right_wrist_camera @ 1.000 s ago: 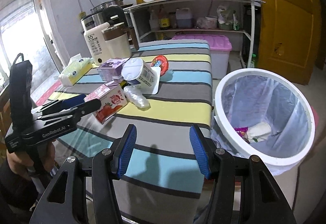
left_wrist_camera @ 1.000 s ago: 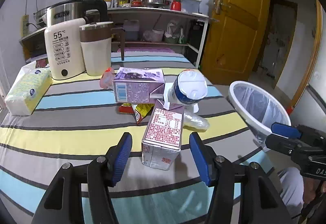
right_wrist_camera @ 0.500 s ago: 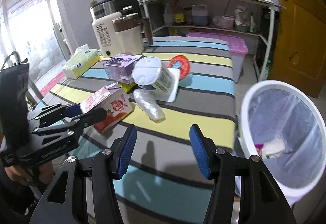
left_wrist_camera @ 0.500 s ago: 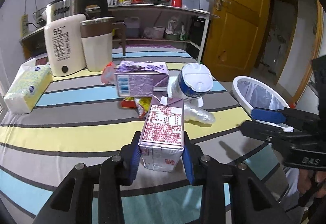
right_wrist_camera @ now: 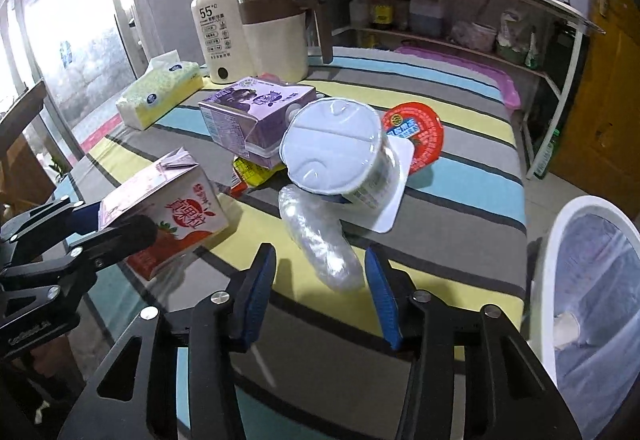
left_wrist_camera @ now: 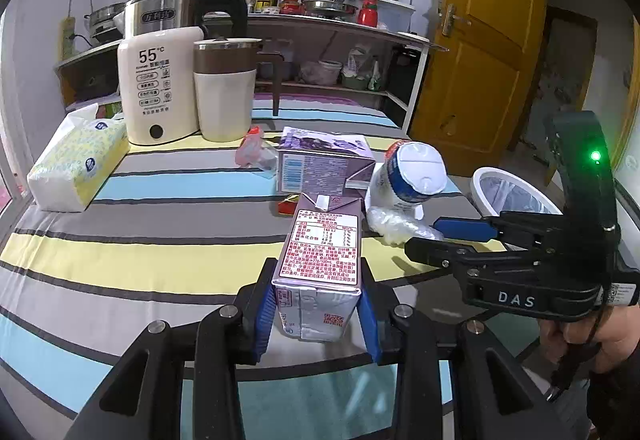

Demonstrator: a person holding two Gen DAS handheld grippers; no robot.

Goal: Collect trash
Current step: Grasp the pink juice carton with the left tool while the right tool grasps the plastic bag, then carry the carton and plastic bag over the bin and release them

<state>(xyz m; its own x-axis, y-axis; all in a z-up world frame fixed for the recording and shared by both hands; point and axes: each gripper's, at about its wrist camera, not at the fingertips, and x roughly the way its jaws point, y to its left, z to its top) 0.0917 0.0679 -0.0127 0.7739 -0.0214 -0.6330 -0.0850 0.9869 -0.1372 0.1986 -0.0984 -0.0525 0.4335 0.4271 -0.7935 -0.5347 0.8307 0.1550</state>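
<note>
Striped tablecloth point(left_wrist_camera: 120, 264) in a cluttered kitchen, shelves and a yellow door behind, so plenty of background noise. Left gripper point(left_wrist_camera: 318, 310) is clamped onto the pink drink carton point(left_wrist_camera: 320, 264), blue pads pressed against both sides. I can't tell whether the carton is off the cloth yet. Right gripper point(right_wrist_camera: 320, 288) is spread wide with nothing in it, fingers either side of the near end of a crumpled clear plastic wrapper point(right_wrist_camera: 318, 244) lying on the cloth.

Progress-wise I'd say early-ish. The white bin point(right_wrist_camera: 560, 280) sits off to the right of the right gripper, lined with a clear bag, and only a pale scrap or two shows at the bottom. Most of the trash is still on the table: just ahead of the right gripper past the wrapper is a tipped-over instant noodle cup point(right_wrist_camera: 340, 148) with its red lid point(right_wrist_camera: 416, 134) behind it, a purple carton point(right_wrist_camera: 256, 112) on its side, and a yellow-red snack packet point(right_wrist_camera: 252, 172) poking out underneath.

Kettle, mug and tissue pack at the back look like keepers, not trash.
</note>
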